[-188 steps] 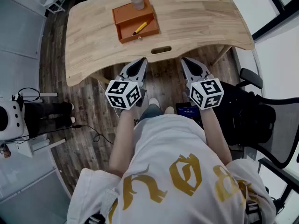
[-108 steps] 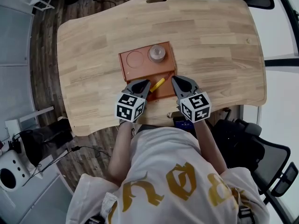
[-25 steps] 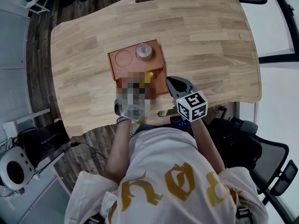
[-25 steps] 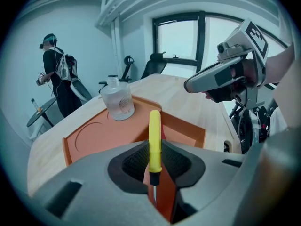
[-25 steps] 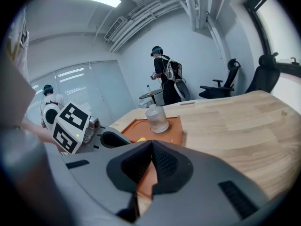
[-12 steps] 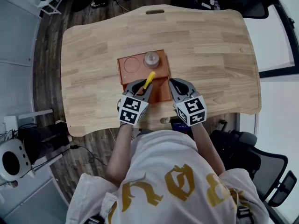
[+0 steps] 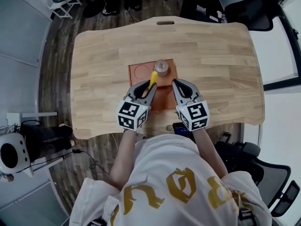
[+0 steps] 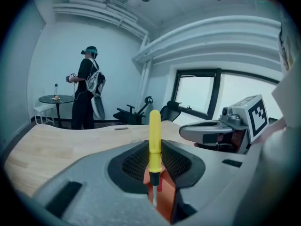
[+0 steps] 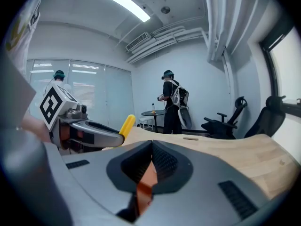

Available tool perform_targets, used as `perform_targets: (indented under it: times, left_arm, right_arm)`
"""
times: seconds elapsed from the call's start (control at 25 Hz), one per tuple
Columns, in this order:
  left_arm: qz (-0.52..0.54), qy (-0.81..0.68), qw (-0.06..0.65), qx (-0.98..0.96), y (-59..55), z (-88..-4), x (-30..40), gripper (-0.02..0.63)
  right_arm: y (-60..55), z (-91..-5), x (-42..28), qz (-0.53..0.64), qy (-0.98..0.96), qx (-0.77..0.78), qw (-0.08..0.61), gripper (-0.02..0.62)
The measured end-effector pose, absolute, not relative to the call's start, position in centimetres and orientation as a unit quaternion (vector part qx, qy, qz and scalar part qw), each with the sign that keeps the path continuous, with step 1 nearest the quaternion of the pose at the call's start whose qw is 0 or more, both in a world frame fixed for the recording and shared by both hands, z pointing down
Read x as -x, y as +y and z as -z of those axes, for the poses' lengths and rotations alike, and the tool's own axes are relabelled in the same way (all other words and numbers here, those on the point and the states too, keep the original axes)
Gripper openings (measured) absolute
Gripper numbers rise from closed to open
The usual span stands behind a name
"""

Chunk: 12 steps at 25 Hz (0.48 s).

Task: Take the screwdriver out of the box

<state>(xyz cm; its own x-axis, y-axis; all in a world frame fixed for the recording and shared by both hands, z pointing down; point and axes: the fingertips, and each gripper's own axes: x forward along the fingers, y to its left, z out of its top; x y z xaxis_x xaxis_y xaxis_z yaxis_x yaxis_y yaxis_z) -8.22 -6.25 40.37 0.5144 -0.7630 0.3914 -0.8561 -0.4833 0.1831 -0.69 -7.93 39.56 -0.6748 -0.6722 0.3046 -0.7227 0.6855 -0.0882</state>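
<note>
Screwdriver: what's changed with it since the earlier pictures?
The left gripper has closed on the screwdriver, which lay in the box, and lifted it, handle up. The right gripper rose alongside, shut and empty. The box and the jar stayed put on the table.

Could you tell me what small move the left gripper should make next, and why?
Probably carry the left gripper sideways toward the bare table on its left before lowering. Its jaws are clamped on the yellow screwdriver, with the handle sticking up past them. The orange box lies directly beneath, so the tool does not look clear of it yet. The right gripper is shut and empty.
</note>
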Motion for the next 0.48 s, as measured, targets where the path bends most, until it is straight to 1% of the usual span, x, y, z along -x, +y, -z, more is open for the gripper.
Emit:
perform_targets:
  times: [0.12, 0.48]
  left_arm:
    - [-0.106, -0.479, 0.169, -0.855, -6.2, -38.9, 8.8, 0.08]
    - [-0.094, -0.494, 0.148, -0.851, -6.5, -37.2, 10.7, 0.08]
  right_arm:
    - [-7.8, -38.7, 1.4, -0.088, -0.911, -0.385, 0.122, 0.011]
    - [-8.3, -37.5, 2.2, -0.066, -0.908, -0.395, 0.122, 0.011]
